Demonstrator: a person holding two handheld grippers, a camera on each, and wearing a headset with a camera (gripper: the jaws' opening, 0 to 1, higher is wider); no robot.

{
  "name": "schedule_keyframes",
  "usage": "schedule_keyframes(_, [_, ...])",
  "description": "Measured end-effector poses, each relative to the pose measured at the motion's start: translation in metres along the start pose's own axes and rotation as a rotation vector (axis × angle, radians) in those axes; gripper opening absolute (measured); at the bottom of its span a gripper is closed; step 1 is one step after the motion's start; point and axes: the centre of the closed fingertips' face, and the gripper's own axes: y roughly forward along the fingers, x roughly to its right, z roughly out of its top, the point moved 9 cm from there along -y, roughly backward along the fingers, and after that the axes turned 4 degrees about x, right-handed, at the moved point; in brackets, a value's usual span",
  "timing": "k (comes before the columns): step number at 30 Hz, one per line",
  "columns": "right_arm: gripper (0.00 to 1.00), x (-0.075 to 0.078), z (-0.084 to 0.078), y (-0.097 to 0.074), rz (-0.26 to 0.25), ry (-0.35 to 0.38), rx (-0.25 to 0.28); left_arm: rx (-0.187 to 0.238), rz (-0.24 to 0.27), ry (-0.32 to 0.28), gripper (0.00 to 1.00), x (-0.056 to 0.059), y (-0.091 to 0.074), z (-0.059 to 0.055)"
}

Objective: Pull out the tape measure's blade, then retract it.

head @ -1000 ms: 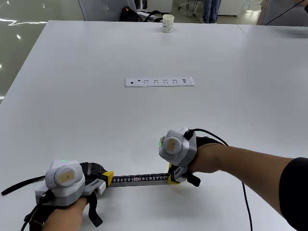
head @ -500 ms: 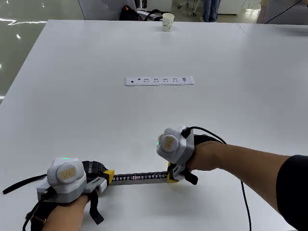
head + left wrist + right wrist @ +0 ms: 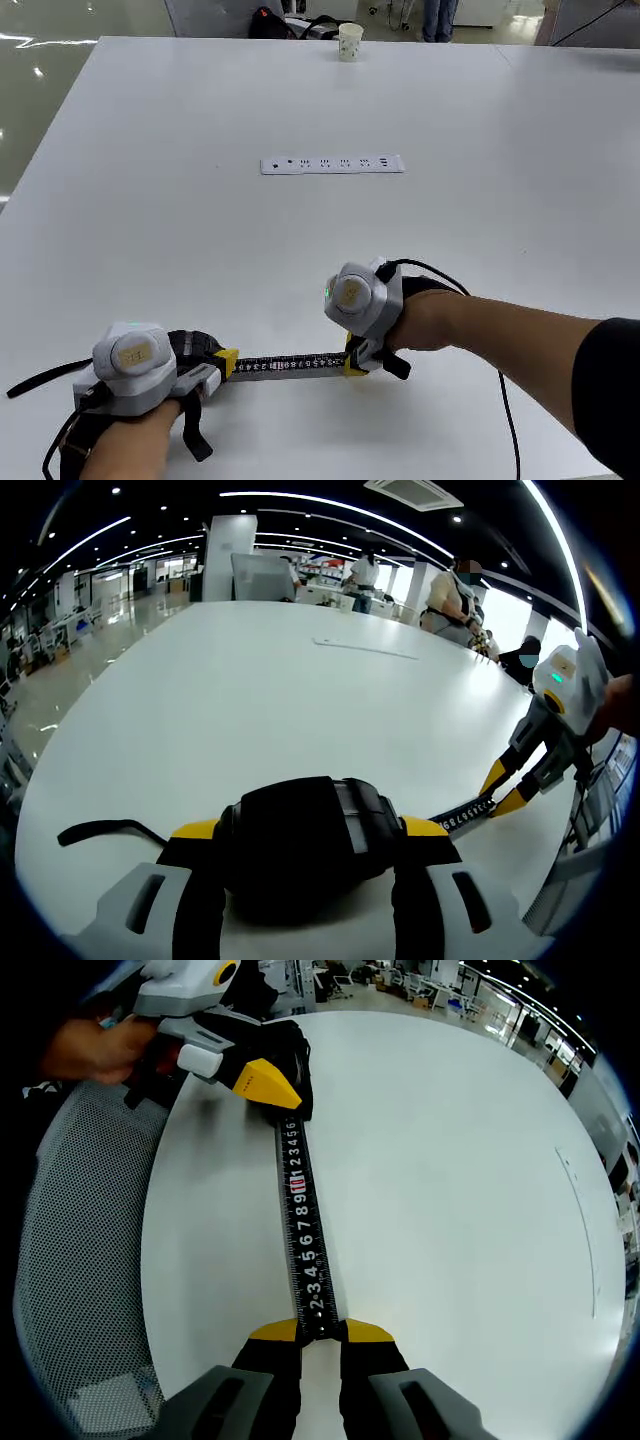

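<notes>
Right gripper (image 3: pixel 353 364) has slid a touch closer to the left gripper (image 3: pixel 218 366) since a second ago, so a bit less blade (image 3: pixel 292 364) is showing. Its jaws are pinched tight on the blade's tip. The left gripper is clamped around the black tape measure (image 3: pixel 300 848), down on the white table (image 3: pixel 300 250) near the front edge.

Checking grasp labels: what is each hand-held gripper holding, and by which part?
The left hand-held gripper clamps the tape measure by its black case; the right hand-held gripper pinches the blade at its tip.
</notes>
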Motion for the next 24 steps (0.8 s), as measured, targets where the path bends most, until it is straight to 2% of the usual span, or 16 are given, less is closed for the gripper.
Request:
schedule_keyframes(8, [0.1,0.0011,0.0005,0.0003,0.011,-0.007,0.019,-0.001,-0.023,-0.012,0.63,-0.0022,-0.0015,0.0001])
schedule_keyframes(14, [0.09,0.0007,0.0007,-0.0003,0.015,-0.014,0.034,-0.004,-0.031,-0.005,0.63,-0.0022,-0.0013,0.0001])
schedule_keyframes(20, [0.09,0.0006,0.001,-0.0003,0.024,-0.053,0.048,-0.005,-0.036,0.0,0.63,-0.0022,-0.0013,0.0002])
schedule_keyframes(24, [0.09,0.0007,0.0019,-0.0002,0.024,-0.046,0.052,-0.006,-0.037,-0.003,0.63,-0.003,-0.0013,0.0003])
